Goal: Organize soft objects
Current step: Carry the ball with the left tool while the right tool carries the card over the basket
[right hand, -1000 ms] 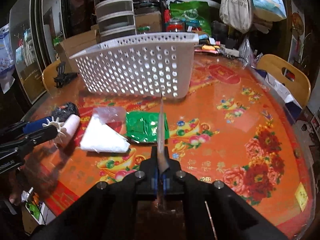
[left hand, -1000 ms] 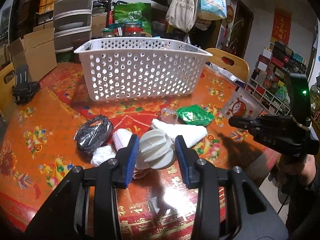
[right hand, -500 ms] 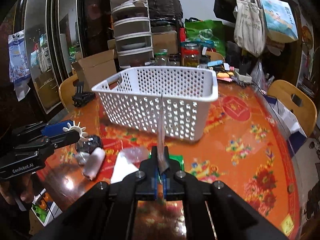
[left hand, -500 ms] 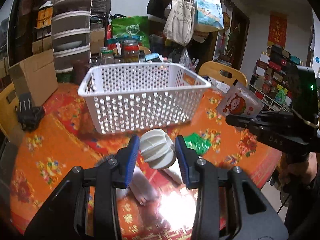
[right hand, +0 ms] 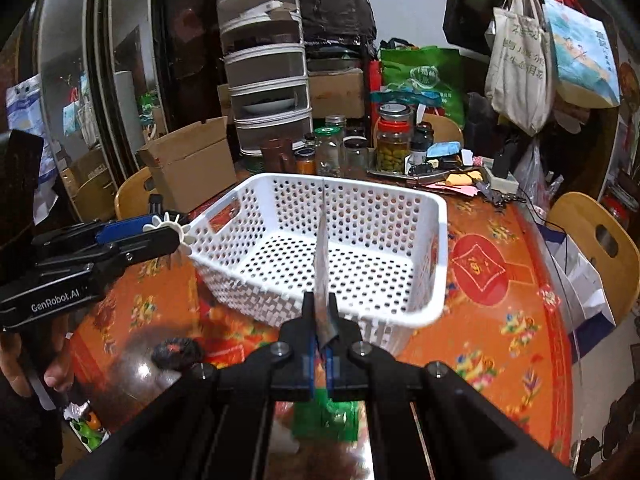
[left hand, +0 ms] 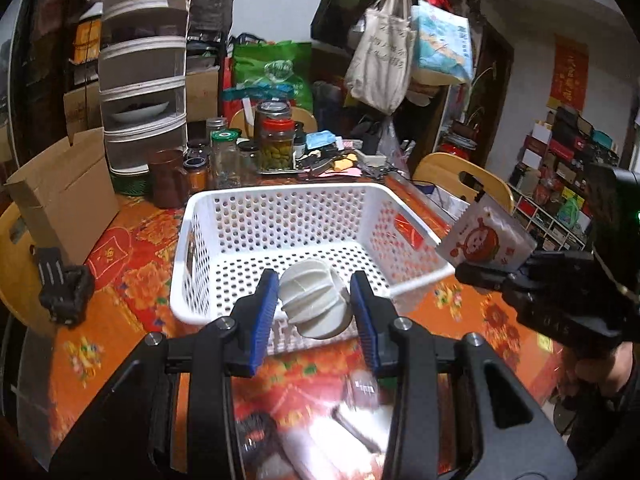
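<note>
Grippers are both holding things above the basket (left hand: 304, 216), which is sitting mid-frame on the table (left hand: 120, 272). Left gripper (left hand: 314, 304) is clamping a white ribbed ball (left hand: 310, 306) at lower centre. Right gripper (right hand: 320, 332) is pinching a flat pouch (left hand: 486, 242), seen edge-on in its own view.

one white basket (left hand: 308, 216), two grippers, one ribbed white ball (left hand: 312, 304), one cartoon packet (left hand: 486, 242)

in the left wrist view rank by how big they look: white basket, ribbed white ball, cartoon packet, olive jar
1. white basket
2. ribbed white ball, though it sits nearest the camera
3. cartoon packet
4. olive jar, farthest away
</note>
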The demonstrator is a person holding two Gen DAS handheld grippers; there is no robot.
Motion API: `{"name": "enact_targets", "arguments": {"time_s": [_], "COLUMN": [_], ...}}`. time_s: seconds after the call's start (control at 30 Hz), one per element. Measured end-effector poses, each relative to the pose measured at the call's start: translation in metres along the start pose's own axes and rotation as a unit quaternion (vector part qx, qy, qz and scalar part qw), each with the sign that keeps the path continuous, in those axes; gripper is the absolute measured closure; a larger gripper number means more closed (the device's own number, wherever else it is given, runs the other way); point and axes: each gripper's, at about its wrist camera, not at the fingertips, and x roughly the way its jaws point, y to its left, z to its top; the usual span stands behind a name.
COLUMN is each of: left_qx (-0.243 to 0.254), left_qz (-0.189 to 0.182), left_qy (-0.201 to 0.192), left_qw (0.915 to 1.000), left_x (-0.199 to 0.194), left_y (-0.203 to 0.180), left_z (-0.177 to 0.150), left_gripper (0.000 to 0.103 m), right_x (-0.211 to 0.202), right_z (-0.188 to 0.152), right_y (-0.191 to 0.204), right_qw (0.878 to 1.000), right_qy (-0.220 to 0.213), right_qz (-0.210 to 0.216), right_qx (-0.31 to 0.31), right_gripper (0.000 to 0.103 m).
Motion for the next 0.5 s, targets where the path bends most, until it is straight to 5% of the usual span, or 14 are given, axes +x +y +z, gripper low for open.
{"name": "enact_targets", "arguments": {"time_s": [0.27,0.5], "left_qx": [-0.026,-0.028], "left_qz": [0.034,0.059], "left_qy": [0.081,0.137], "left_qw": [0.9958,0.9883], "left_x": [0.085,0.148], "left_y": [0.023,0.037], "left_z": [0.047,0.040], "left_gripper": [0.068,0.076], "right_x": [0.074,0.131], "right_z": [0.037,0.040], "right_y": [-0.017,-0.029], "right_qw": [0.997,0.988], "right_qy": [0.081,0.149], "right_qz": [-0.013,-0.031], "right_qx": [0.014,0.022], "right_gripper": [0.101,0.101]}}
